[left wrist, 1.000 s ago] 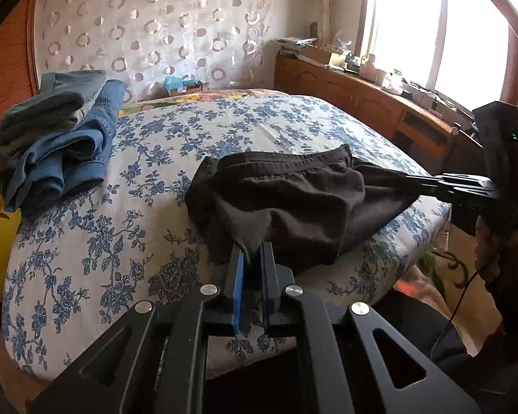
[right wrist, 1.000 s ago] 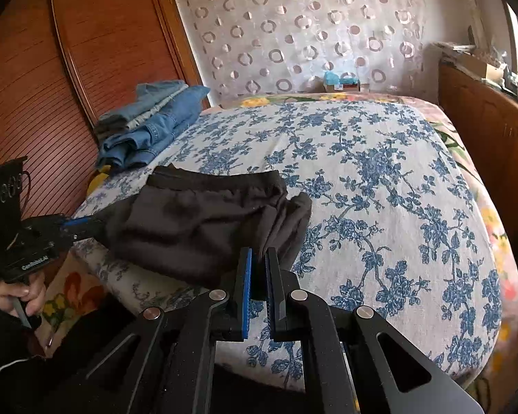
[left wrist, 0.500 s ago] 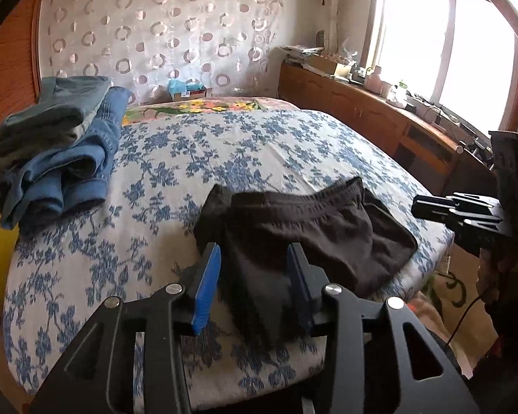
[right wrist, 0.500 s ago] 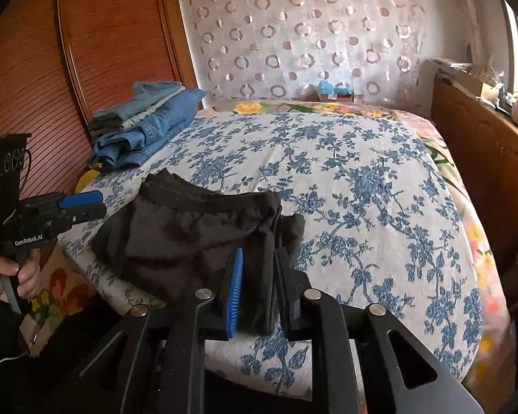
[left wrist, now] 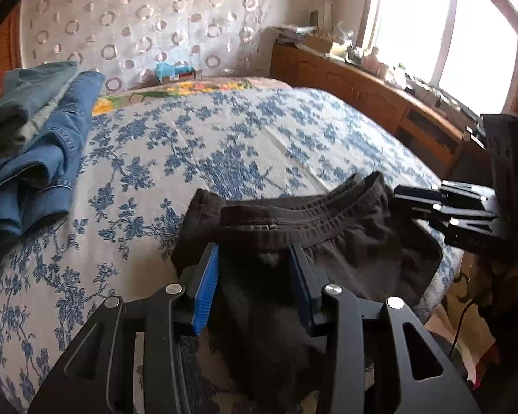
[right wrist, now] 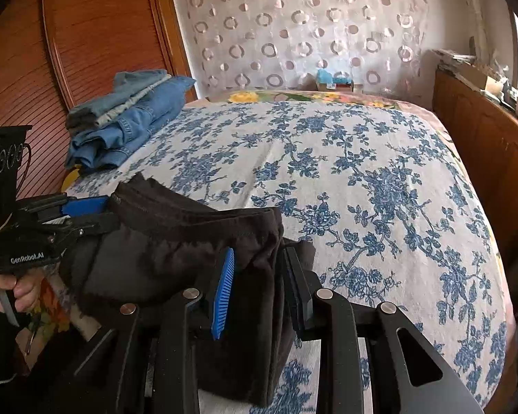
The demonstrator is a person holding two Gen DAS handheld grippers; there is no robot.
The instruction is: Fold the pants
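Observation:
The dark brown pants (left wrist: 328, 231) lie bunched at the near edge of the bed, waistband facing the far side; they also show in the right wrist view (right wrist: 176, 241). My left gripper (left wrist: 255, 269) is open, its blue-padded fingers (left wrist: 207, 286) straddling the pants' left end, cloth between them. My right gripper (right wrist: 259, 276) is open too, fingers either side of the pants' right end; it shows from the side in the left wrist view (left wrist: 418, 200). The left gripper appears at the left in the right wrist view (right wrist: 86, 207).
A floral blue-and-white bedspread (right wrist: 362, 172) covers the bed. A pile of folded jeans (left wrist: 34, 131) sits at the far left, by the wooden wardrobe (right wrist: 69, 34). A wooden sideboard (left wrist: 380, 103) with clutter runs under the window on the right.
Both grippers, shut on the pants' ends a second ago, have opened and let the cloth drop onto the bed. Both now sit lower and closer around the pants.

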